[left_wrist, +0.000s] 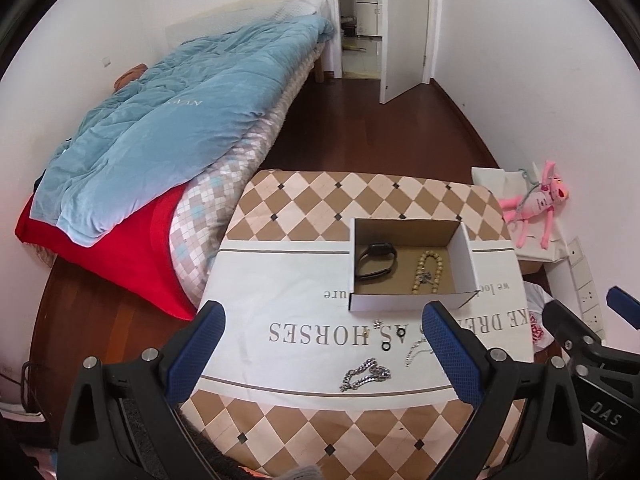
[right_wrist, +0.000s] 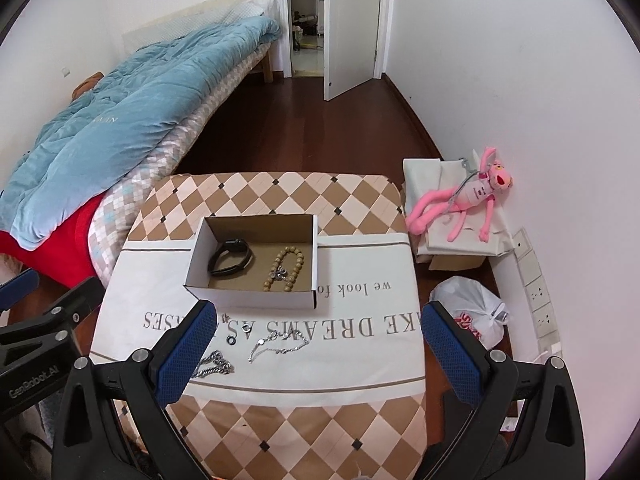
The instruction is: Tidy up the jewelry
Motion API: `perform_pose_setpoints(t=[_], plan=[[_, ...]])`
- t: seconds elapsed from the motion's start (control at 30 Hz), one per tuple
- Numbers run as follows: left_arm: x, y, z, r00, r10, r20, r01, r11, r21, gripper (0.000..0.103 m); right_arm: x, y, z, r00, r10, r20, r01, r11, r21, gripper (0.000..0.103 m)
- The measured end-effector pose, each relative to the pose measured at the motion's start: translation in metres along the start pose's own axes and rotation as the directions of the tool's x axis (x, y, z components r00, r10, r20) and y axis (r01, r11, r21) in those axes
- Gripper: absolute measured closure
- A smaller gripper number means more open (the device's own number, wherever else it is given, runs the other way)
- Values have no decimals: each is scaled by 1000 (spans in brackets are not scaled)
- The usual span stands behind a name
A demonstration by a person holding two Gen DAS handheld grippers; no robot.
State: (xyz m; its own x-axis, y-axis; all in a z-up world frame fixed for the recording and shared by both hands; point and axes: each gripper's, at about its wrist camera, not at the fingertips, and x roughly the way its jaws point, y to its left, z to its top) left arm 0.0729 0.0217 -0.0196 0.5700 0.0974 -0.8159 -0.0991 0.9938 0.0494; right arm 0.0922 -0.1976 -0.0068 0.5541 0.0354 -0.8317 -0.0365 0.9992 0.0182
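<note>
Jewelry lies scattered on a white printed cloth (right_wrist: 360,352) spread over the diamond-patterned bench (right_wrist: 280,192). Left tool (left_wrist: 324,344) hangs above the near edge with its blue-padded fingers (left_wrist: 208,340) spread wide, gripping nothing. Right tool (right_wrist: 320,344) hovers likewise, spread and empty.

An open cardboard box (right_wrist: 252,300) sits on the cloth beyond both tools, toward the far side. Inside it, a black watch (right_wrist: 232,258) lies on the left and a beaded bracelet (right_wrist: 286,266) on the right, apart from each other; something small and silvery lies on the beads.

Still loose on the cloth, between the box and the tools:
- a chunky silver chain (left_wrist: 366,374), lying between the left tool's fingers in its view, and partly hidden behind the right tool's left finger in the other
- a thin silver chain (right_wrist: 280,342), between the right tool's fingers, partly hidden behind the left tool's right finger
- two small dark rings (right_wrist: 245,329), near each other, just beyond the chains
- a tiny sparkling piece (left_wrist: 376,323) on the printed lettering, too small to identify.
</note>
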Motion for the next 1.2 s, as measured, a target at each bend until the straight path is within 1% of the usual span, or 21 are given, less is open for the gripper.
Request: perform_pose_setpoints(t=[0.17,0.27,0.3,0.33,0.37,0.43,0.47,0.6,0.67,0.7,0.83,0.87,0.9,0.97,1.0,1.03,1.07,1.1,1.13,1.17,1.2], plan=[[28,9,-16,999,13,-45,-14,1000,-26,2,21,-4,-13,998,15,-67,-13,999,32,0],[55,12,-31,995,14,-100,-16,1000,-26,2,46,-11,-28,992,36,-125,-28,997,68,0],[66,13,-37,992,20,-124,-22,1000,-16,2,59,-13,-35,986,52,-156,-40,996,81,1],[73,12,-42,989,23,-145,-24,1000,-6,2,69,-15,-41,982,58,-179,-42,995,93,6],[85,12,-50,985,26,-172,-24,1000,12,2,76,-16,-46,978,64,-197,-44,994,102,11],[108,9,-66,973,32,-229,-21,998,51,2,93,-19,-58,969,79,-234,-51,991,120,14],[118,8,-72,968,30,-251,-14,998,63,2,104,-21,-65,964,81,-253,-49,990,130,18],[156,7,-95,941,11,-338,15,997,76,3,133,-25,-84,949,100,-300,-53,985,161,28],[169,6,-100,933,-11,-358,40,997,73,4,142,-27,-89,945,100,-312,-48,984,170,29],[174,5,-101,931,-20,-364,52,996,79,6,149,-28,-93,942,102,-320,-46,983,178,29],[188,-10,-104,922,-46,-385,110,983,145,6,161,-28,-100,936,102,-336,-37,981,192,29],[191,-14,-105,920,-54,-388,123,980,157,7,164,-28,-101,935,101,-340,-35,980,195,29],[191,-16,-105,923,-73,-378,143,976,161,8,166,-29,-102,934,101,-343,-34,980,198,29],[190,-23,-104,925,-81,-371,160,969,189,10,171,-32,-103,932,100,-348,-29,979,204,29],[189,-26,-103,925,-92,-368,175,964,200,17,173,-33,-104,932,99,-349,-26,978,208,29],[187,-29,-103,924,-107,-367,193,959,207,21,174,-34,-104,931,99,-352,-23,977,214,29],[186,-31,-103,922,-121,-367,208,955,209,30,176,-36,-105,929,102,-355,-23,975,221,29],[183,-34,-104,918,-145,-369,235,949,211,42,177,-37,-105,929,105,-355,-24,974,225,29],[182,-36,-104,913,-163,-373,254,945,208,49,178,-39,-105,929,106,-356,-23,973,228,29],[180,-38,-105,905,-194,-378,284,938,197,65,181,-39,-104,928,108,-358,-23,972,234,29],[179,-40,-105,900,-210,-381,301,933,197,76,183,-39,-104,927,112,-358,-25,971,239,29]])
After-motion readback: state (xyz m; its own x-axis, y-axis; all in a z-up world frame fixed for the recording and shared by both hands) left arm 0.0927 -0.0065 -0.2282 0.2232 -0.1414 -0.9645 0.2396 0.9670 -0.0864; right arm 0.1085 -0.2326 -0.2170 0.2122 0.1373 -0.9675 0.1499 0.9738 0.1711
